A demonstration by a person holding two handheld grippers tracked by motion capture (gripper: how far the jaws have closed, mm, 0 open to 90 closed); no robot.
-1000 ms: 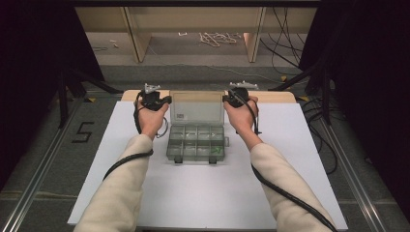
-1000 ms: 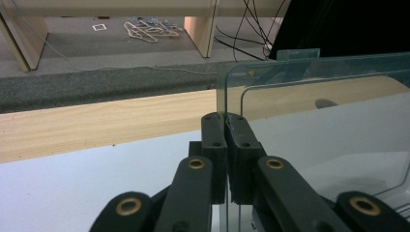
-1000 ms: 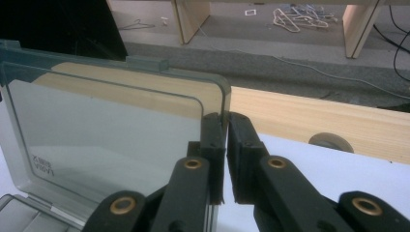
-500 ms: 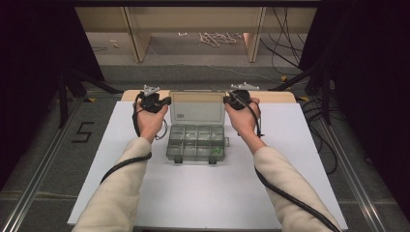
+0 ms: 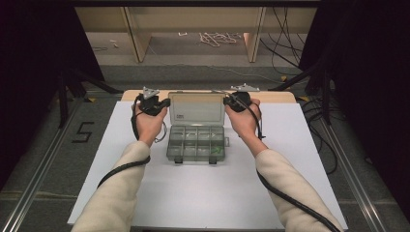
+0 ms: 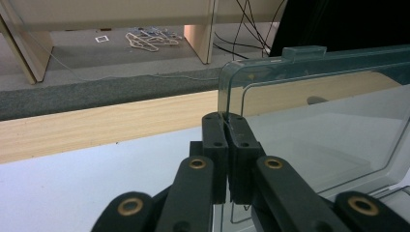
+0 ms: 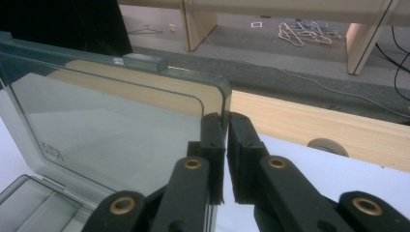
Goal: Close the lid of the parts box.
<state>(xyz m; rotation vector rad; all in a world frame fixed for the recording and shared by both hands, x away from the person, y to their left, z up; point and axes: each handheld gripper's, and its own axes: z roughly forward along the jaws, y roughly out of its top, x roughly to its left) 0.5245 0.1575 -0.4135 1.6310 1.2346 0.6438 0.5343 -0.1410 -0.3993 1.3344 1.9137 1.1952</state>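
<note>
A clear plastic compartment box [image 5: 197,144] sits mid-table with its lid [image 5: 196,109] standing open at the back. My left gripper [image 5: 162,104] is shut on the lid's left edge; in the left gripper view the jaws [image 6: 226,118] pinch the lid [image 6: 329,125] near its top corner. My right gripper [image 5: 228,102] is at the lid's right edge. In the right gripper view its jaws [image 7: 226,118] close on the lid [image 7: 116,121] near the corner, with a thin gap lower down. Something small and green lies in a front right compartment [image 5: 216,151].
The box rests on a white board [image 5: 203,193] with a wooden strip [image 6: 96,121] along its far edge. Beyond lie grey floor, wooden shelf legs [image 5: 254,46], loose hangers [image 5: 217,37] and cables [image 5: 285,48]. Metal rails [image 5: 348,164] run beside the table.
Both hands have shifted only slightly while holding the lid's two edges. The lid stays open and upright and the box has not moved.
</note>
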